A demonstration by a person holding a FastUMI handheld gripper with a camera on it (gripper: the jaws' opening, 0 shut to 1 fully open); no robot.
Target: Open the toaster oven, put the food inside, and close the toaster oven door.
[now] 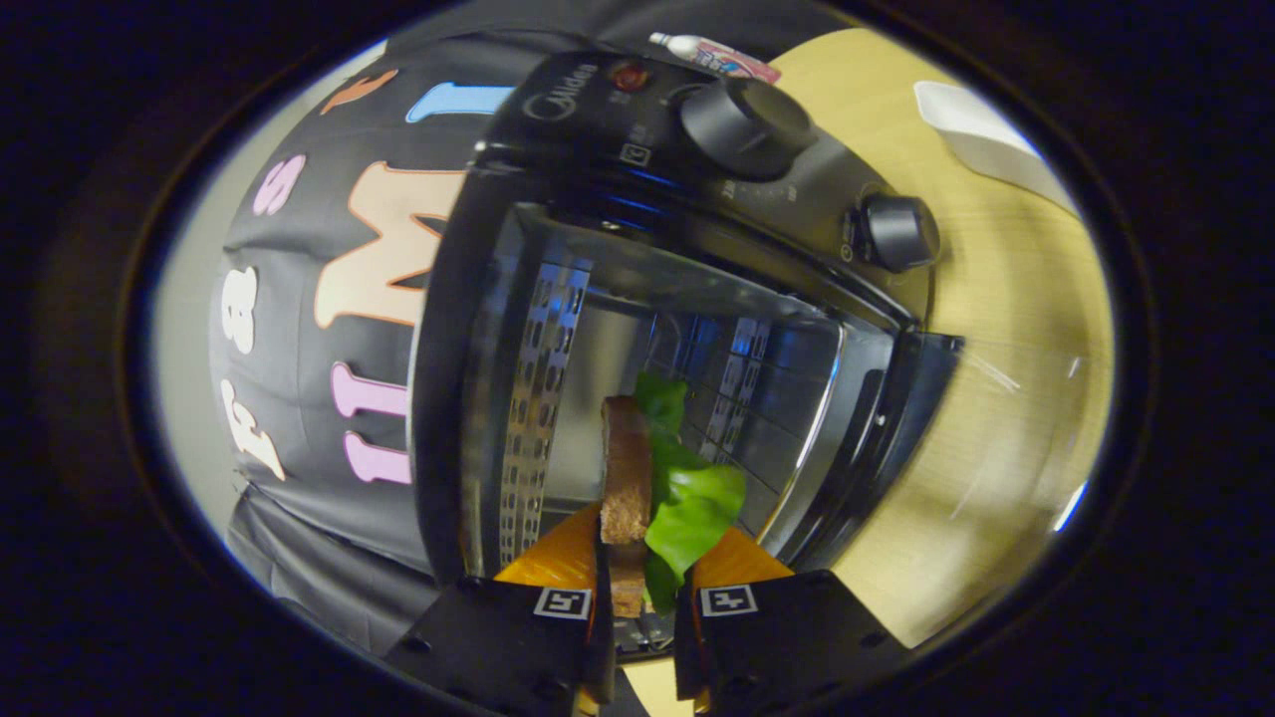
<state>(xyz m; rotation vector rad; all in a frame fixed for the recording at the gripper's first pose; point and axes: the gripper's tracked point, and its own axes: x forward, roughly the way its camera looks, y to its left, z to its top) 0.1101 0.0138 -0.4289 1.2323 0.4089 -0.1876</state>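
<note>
A brown bread slice with green lettuce [647, 498] stands on edge, clamped between the gripper [642, 588] fingers, rolled sideways before the open toaster oven [697, 249].

Well beyond the fingers: wooden table [1006, 329], white tray [981, 134] resting on it, far off to one side. Small squeeze tube [712, 55] lying farther back still.

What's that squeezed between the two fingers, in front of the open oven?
In the gripper view, the gripper pinches a sandwich, brown bread with green lettuce, held at the mouth of the open toaster oven.
</note>
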